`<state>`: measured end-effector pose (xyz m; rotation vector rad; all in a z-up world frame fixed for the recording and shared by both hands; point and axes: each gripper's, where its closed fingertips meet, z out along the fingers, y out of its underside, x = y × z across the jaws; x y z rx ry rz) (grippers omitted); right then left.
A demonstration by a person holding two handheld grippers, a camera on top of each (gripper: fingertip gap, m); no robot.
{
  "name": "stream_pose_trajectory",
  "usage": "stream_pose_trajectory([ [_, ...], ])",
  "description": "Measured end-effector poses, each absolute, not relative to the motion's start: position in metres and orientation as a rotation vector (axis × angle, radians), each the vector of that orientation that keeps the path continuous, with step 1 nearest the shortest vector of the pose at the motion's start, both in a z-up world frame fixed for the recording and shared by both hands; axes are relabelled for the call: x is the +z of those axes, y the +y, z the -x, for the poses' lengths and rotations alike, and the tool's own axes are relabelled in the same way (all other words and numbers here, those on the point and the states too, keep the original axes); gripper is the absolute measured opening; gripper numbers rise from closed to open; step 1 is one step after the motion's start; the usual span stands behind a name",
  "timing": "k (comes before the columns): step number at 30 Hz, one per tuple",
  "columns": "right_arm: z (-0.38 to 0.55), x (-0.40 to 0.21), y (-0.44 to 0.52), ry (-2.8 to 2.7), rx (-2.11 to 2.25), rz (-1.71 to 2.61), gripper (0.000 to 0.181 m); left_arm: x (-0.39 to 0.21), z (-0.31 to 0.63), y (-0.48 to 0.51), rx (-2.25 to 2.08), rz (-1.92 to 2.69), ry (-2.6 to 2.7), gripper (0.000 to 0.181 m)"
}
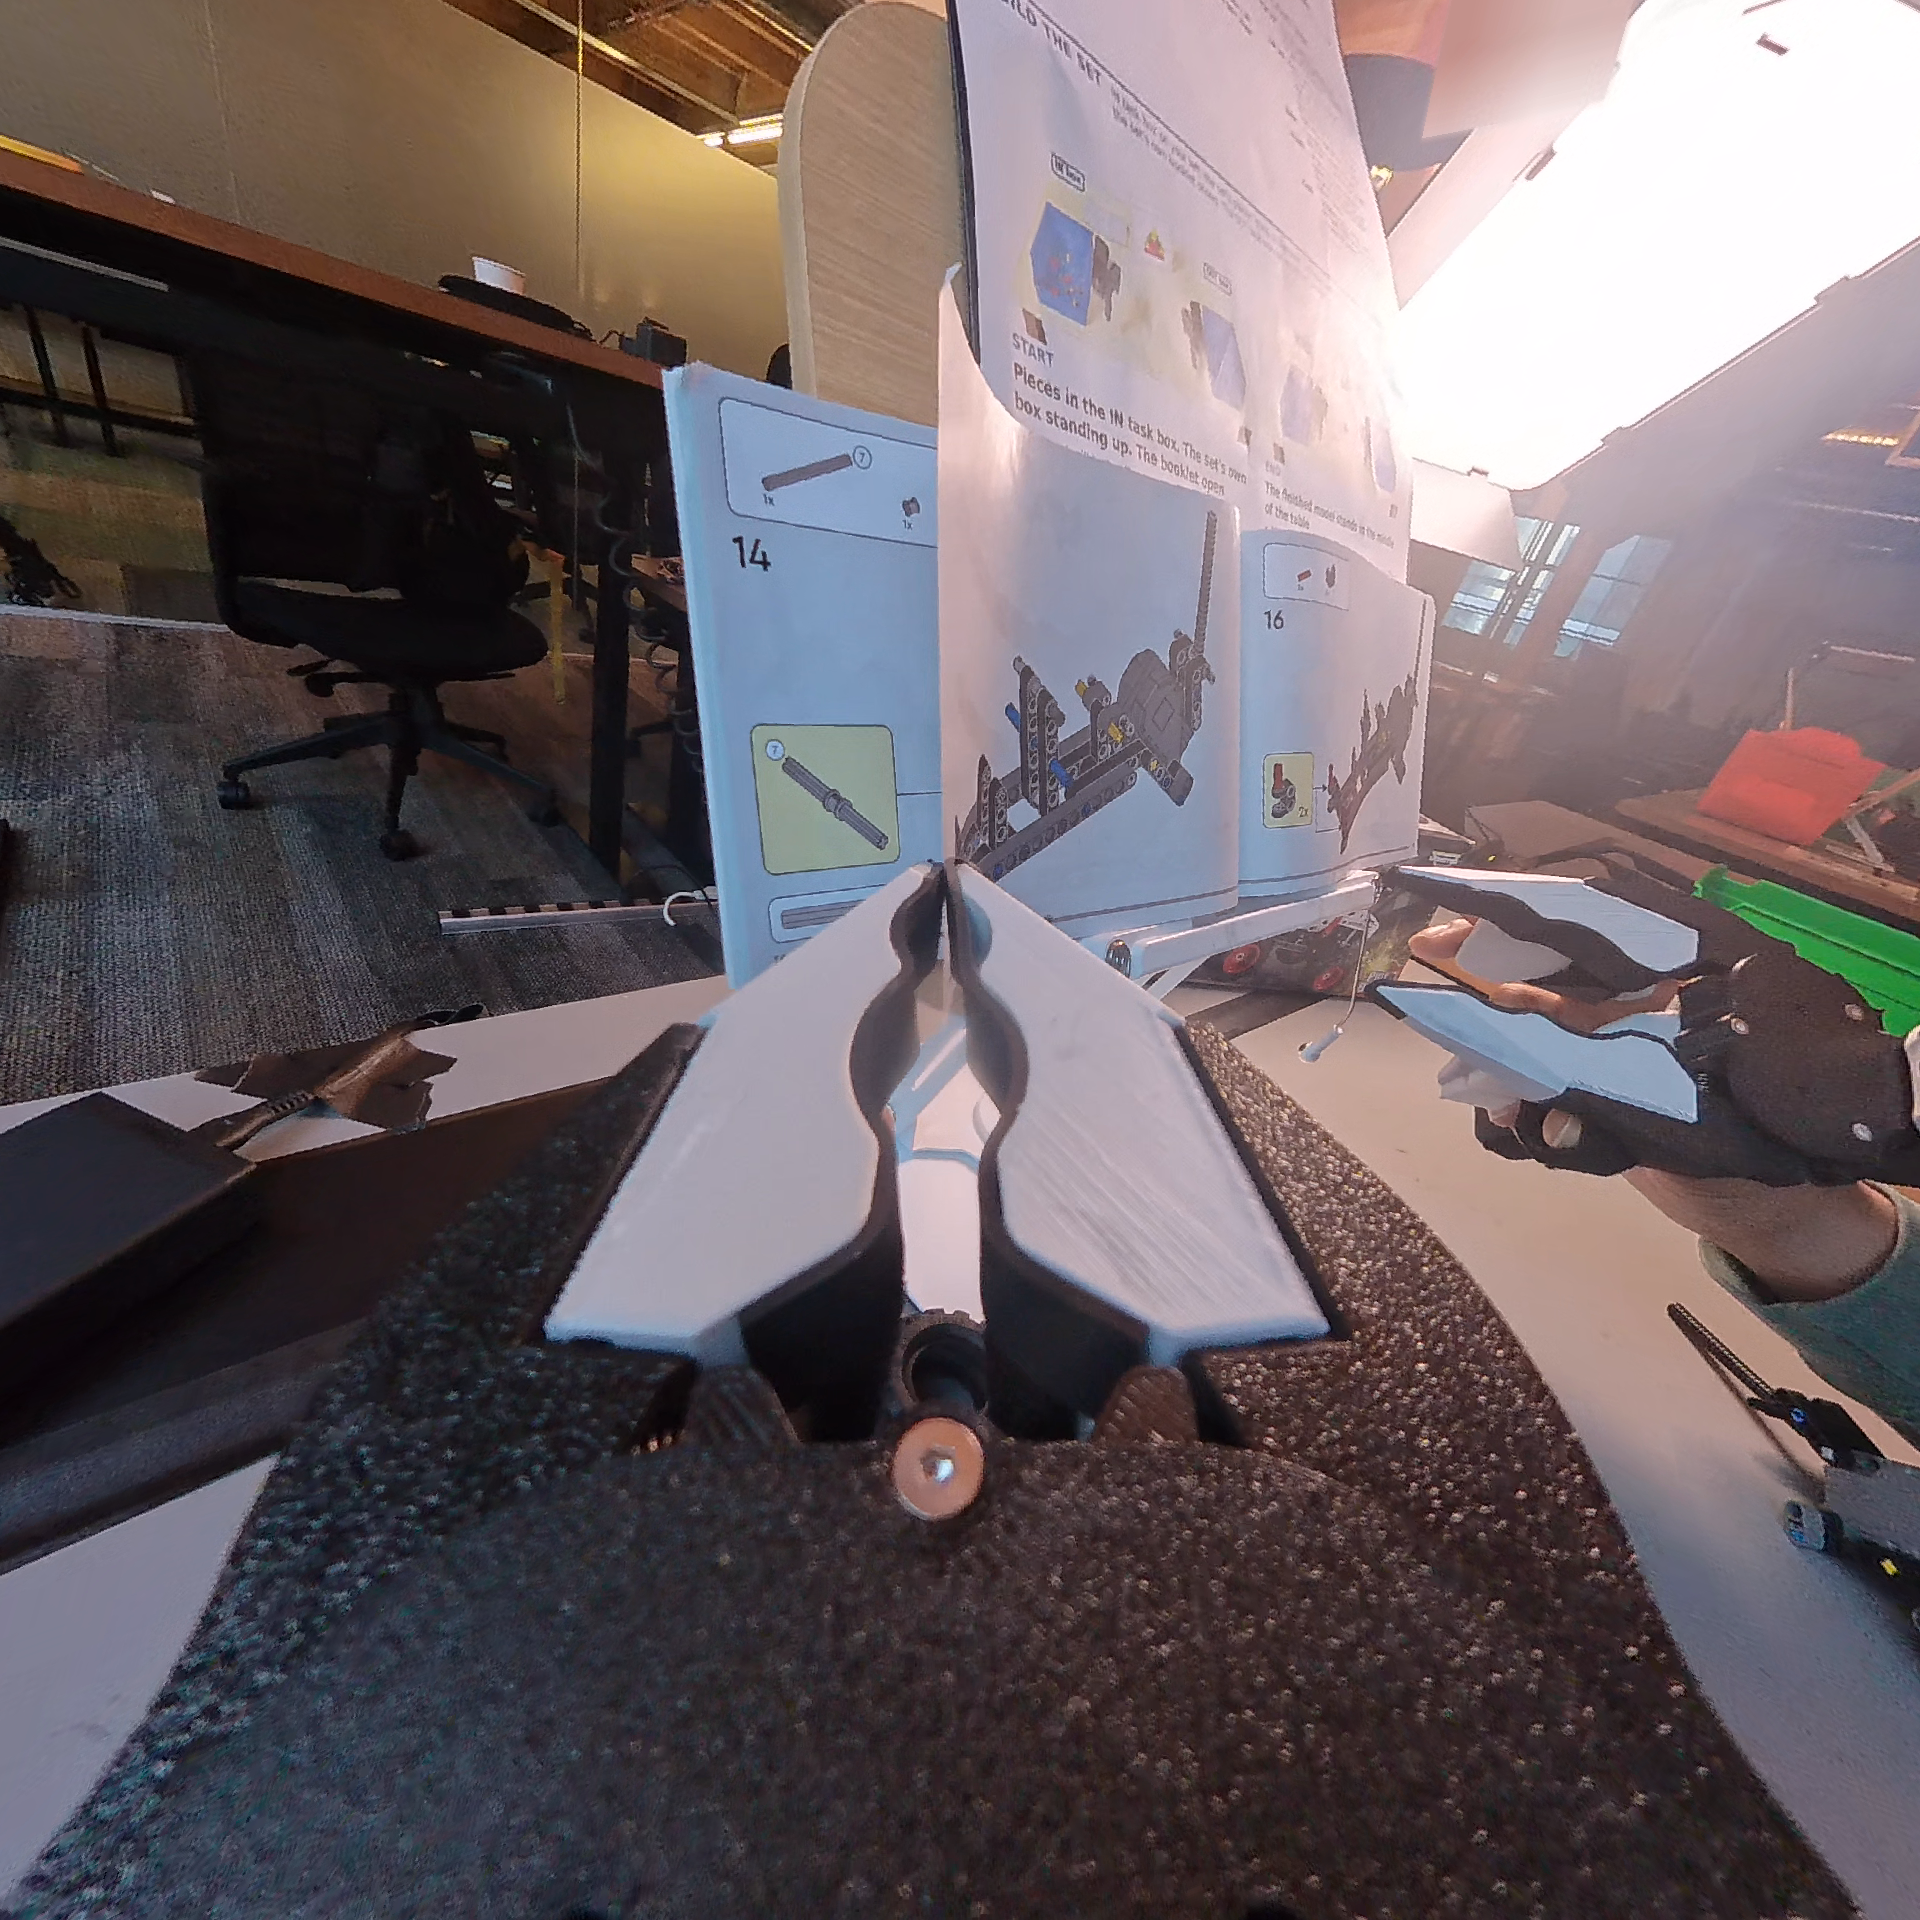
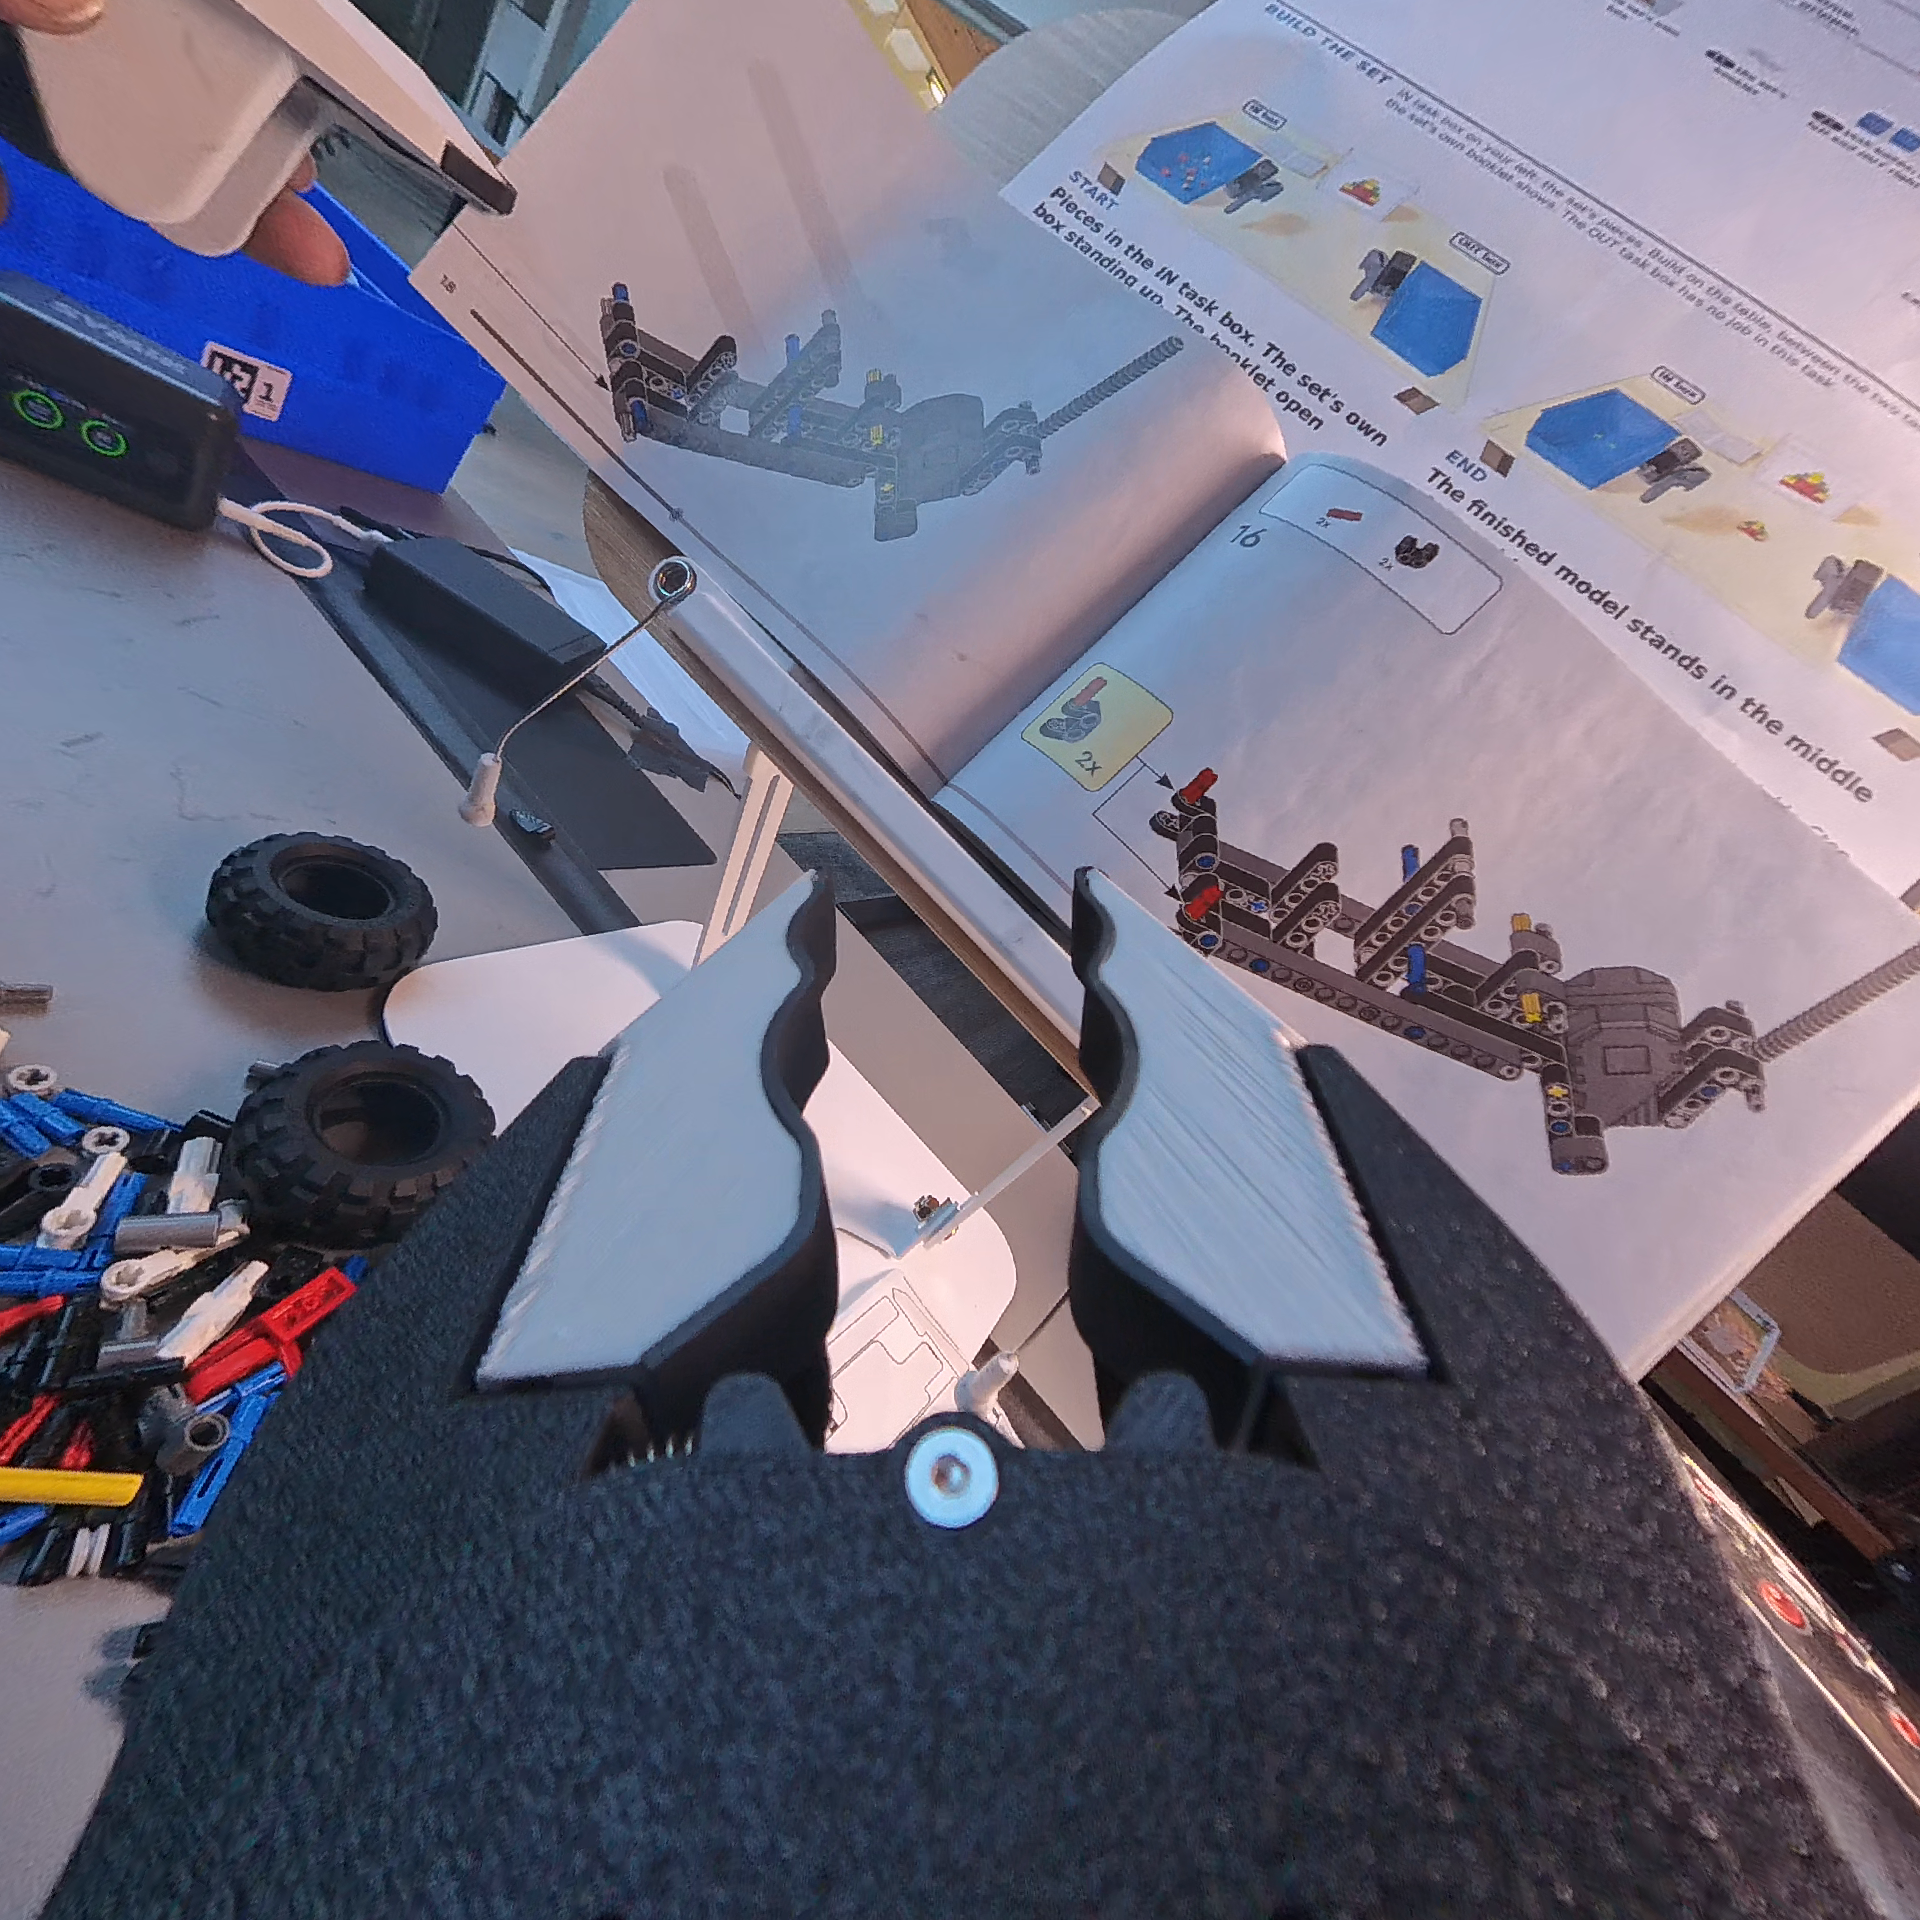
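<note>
Left wrist view: left gripper (image 1: 948, 883) tips pressed together on a booklet page (image 1: 1081, 665) propped on the stand; right gripper (image 1: 1397, 935) hangs empty at right.

Right wrist view: right gripper (image 2: 951, 904) jaws spread, empty, near the stand ledge (image 2: 883, 800); tyres (image 2: 322, 925) and loose parts (image 2: 135, 1299) lie left.

Risk: a hard pull could tear the thin page or tip the stand.

Left wrist view: low over the table, facing the propped booklet (image 1: 831, 665) nearly level. Right wrist view: close, tilted, looking at it too. Shared: booklet (image 2: 1351, 831), printed sheet (image 1: 1164, 260)
</note>
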<state>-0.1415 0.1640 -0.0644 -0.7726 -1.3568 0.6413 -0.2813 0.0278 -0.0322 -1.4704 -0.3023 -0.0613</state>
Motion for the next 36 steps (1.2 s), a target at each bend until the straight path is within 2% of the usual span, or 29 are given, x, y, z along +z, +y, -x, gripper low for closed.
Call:
stream_pose_trajectory([
  [11,0.142,-0.065,0.156,-1.367,0.668,0.767,0.045,-0.031,0.278,0.029,-0.088,1.466,-0.300,0.000],
  [29,0.136,-0.049,0.156,-1.277,1.043,0.991,0.046,-0.019,0.270,0.025,-0.119,1.429,-0.273,0.000],
  [36,0.136,-0.051,0.161,-1.274,1.062,1.027,0.047,-0.017,0.268,0.024,-0.153,1.412,-0.269,0.000],
])
